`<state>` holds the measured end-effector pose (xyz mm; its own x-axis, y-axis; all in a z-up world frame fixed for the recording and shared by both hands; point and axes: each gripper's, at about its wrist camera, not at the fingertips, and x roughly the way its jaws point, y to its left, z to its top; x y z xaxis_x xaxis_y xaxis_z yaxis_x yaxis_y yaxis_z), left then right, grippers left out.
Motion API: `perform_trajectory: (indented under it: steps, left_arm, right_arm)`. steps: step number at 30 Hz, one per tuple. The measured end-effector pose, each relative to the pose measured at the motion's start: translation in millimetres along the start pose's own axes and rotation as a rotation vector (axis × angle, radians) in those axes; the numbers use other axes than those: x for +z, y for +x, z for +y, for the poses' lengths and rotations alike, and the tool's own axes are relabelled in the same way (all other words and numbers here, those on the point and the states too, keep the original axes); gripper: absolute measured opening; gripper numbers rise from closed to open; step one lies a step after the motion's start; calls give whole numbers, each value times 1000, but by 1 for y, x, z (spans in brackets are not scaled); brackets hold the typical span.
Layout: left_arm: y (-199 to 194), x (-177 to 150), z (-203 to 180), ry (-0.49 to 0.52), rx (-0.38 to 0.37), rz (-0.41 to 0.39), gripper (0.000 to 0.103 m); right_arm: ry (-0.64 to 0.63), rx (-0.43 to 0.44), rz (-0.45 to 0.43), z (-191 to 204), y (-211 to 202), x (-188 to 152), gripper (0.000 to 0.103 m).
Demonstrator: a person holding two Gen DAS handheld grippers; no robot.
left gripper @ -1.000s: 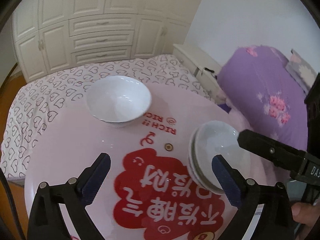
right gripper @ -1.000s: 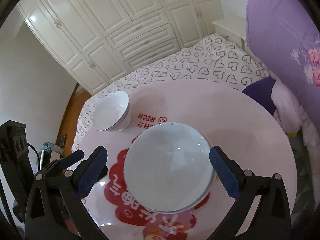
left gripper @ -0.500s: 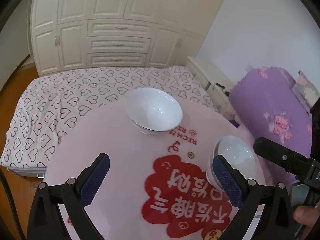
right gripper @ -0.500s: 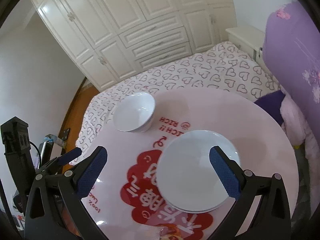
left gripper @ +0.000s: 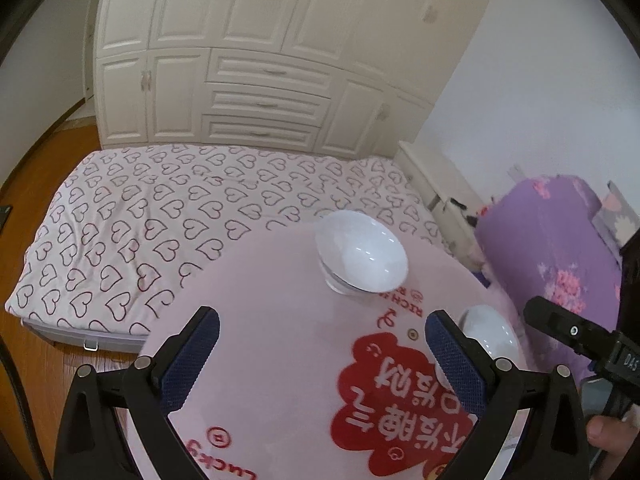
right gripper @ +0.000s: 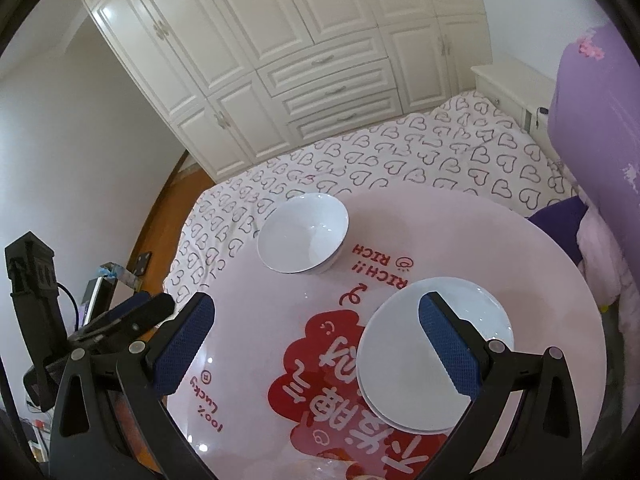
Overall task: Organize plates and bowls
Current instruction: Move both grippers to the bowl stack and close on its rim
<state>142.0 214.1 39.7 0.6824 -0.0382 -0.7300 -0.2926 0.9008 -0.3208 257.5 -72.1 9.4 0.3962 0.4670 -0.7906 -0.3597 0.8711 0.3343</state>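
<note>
Both tools hang above the round bench (right gripper: 460, 232), fingers spread wide and holding nothing. The right tool (right gripper: 316, 344) tilts down over the stacked plates (right gripper: 424, 356); the left tool (left gripper: 322, 356) points toward the bowl (left gripper: 362, 258).

1. Back wall: full-height cream wardrobe (left gripper: 256, 52), panelled doors, bank of three drawers (right gripper: 336, 88) in the middle.
2. Side walls plain white (left gripper: 540, 92), no windows in view.
3. Floor: orange-brown wood (left gripper: 24, 360), visible along the bed's left edge.
4. Bed (left gripper: 168, 216) below the wardrobe, white sheet with outlined heart print.
5. White nightstand (right gripper: 508, 84) in the corner at the bed's right side.
6. Purple floral bedding (left gripper: 560, 252) piled at right, just beside the nightstand.
7. Foreground: round table (right gripper: 460, 232), glossy pale pink cover with red printed graphic and text.
8. Light: soft, diffuse, even; small glare spots on the table cover.
</note>
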Motion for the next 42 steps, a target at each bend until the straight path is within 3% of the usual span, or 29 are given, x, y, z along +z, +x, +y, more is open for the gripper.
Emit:
perform_trajectory:
  steps: [8,16,27,35,37,42]
  left_arm:
    - [11,5,27,-65,22,19,102]
    - [39,21,30,-77,19,43,102]
    - [114,59,11,-64,2,123,98]
    - [182,81,1,-94,-6,226,77]
    - [199,87,0,-109,-17,247,73]
    - [227,91,7,-141,-44,285,55]
  right_arm:
    - [6,-3,27,-2,18,8,103]
    - [15,-27,67,-11,46,24,103]
    - [43,-33,169,-31,108,46,102]
    - [61,-19,253,-41,144,52,86]
    - [64,-15,271,-43,151,51,77]
    - [74,-5,299,-43,162,49,65]
